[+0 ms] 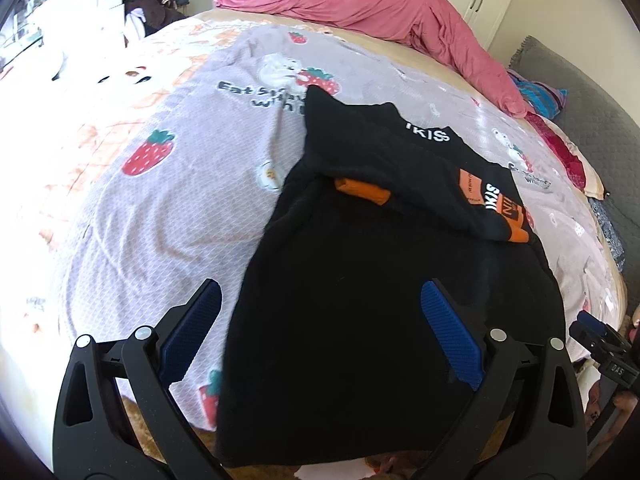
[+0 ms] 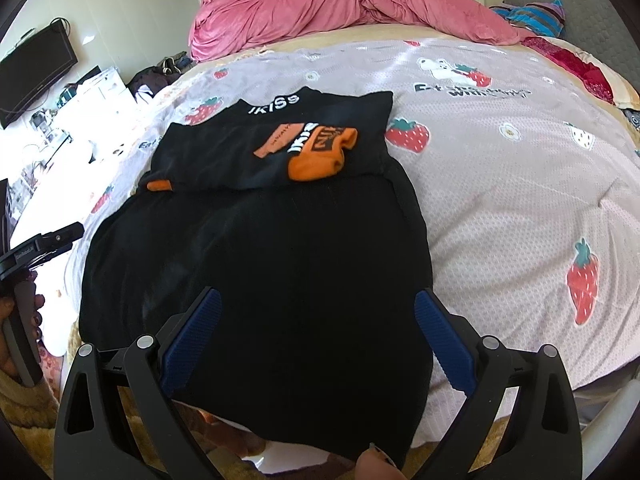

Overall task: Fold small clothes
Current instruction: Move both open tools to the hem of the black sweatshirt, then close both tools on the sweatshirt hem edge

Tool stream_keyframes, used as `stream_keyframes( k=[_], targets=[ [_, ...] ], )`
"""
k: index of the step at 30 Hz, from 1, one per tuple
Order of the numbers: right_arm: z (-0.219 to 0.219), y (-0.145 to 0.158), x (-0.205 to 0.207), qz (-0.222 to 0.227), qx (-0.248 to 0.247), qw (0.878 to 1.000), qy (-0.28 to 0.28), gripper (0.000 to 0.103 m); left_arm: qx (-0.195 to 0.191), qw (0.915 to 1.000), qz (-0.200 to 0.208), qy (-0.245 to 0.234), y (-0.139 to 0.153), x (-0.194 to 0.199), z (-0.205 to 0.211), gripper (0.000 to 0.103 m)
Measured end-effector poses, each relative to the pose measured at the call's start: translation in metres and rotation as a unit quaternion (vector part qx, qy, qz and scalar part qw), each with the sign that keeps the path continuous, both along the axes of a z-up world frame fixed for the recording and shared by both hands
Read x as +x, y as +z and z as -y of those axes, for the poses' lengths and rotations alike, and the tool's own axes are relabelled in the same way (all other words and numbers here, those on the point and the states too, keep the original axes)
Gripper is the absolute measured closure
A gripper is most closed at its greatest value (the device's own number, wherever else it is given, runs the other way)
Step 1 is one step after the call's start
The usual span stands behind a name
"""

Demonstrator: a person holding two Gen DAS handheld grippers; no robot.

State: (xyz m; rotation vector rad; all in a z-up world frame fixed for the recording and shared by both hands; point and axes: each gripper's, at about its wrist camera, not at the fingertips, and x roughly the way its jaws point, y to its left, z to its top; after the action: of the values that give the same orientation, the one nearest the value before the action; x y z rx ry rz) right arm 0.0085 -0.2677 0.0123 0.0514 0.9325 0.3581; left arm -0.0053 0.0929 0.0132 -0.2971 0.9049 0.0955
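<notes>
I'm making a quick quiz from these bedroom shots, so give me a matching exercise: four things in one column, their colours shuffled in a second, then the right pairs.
Things:
1. garment being folded
2. sleeve cuff lying on it
3. bunched duvet at the far end of the bed
4. finger pads of the right gripper

Colours:
A. pink
B. blue
C. black
D. orange

Pairs: 1-C, 2-D, 3-A, 4-B

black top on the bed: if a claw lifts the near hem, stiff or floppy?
Probably floppy: the black top lies limp, creased, its sleeves already folded in. Likely light, being thin knit. It may drag rather than slide, since the strawberry sheet looks textured. Both claws hover open.
</notes>
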Motion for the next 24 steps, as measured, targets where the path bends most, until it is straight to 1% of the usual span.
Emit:
stream_keyframes(
  k=[3, 8, 16, 18, 24],
  targets=[
    [0.001, -0.003, -0.003, -0.005, -0.003, 1.000, 0.001, 0.006, -0.008, 0.9999, -0.002, 0.009, -0.003, -0.009, -0.009, 0.009],
    [0.001, -0.005, -0.007, -0.009, -0.007, 1.000, 0.006, 0.006, -0.010, 0.9997, -0.010, 0.017, -0.008, -0.018, -0.018, 0.009],
    [-0.001, -0.010, -0.016, -0.018, -0.019, 1.000, 0.017, 0.006, -0.014, 0.9994, -0.029, 0.011, -0.021, -0.029, -0.022, 0.009],
    [-0.001, -0.012, -0.019, -0.023, -0.023, 0.999, 0.019, 0.006, -0.024, 0.9991, -0.034, 0.009, -0.025, -0.033, -0.023, 0.009],
    [0.007, -0.020, -0.025, -0.035, -0.029, 0.999, 0.012, 0.006, -0.037, 0.9983, -0.046, 0.004, -0.034, -0.042, -0.026, 0.011]
  ],
)
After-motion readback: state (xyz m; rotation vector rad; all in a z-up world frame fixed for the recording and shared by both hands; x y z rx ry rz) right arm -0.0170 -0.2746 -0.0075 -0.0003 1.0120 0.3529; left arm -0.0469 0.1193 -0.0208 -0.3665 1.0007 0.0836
